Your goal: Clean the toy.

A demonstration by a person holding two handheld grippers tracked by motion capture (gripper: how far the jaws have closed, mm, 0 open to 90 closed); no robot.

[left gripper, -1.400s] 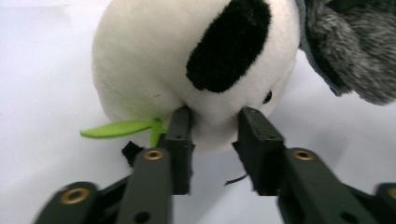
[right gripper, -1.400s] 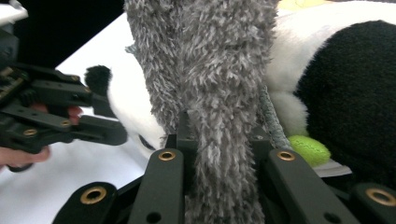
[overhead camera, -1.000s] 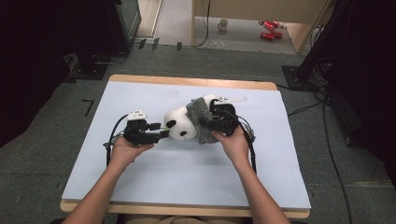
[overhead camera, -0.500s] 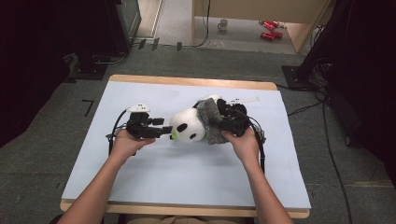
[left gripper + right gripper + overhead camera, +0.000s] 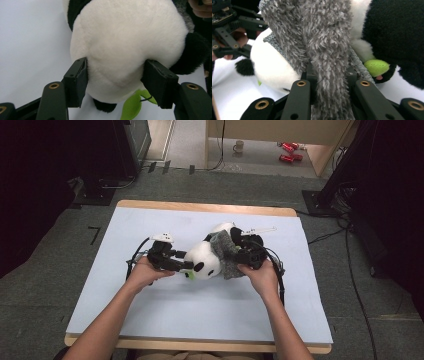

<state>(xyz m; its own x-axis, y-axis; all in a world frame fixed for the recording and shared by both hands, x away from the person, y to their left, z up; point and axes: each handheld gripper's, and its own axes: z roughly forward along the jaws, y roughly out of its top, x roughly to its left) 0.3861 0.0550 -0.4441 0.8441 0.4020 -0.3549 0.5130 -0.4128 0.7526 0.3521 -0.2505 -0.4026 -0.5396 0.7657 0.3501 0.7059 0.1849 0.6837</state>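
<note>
1. The panda (image 5: 125, 47) is showing soft, matt plush, white and black.
2. The grey cloth (image 5: 324, 45) is looking shaggy and rough.
3. The leaf (image 5: 131, 106) is looking like smooth felt.
4. The table (image 5: 200, 207) is showing a wooden edge at upper centre.

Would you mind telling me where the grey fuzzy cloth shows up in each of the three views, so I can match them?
High view: the grey fuzzy cloth lies mid-table, draped on the toy panda, beside the right gripper.
Left gripper view: a sliver at the top right edge.
Right gripper view: centre, pinched between the jaws.
Shared landmark: the panda's white head.
</note>
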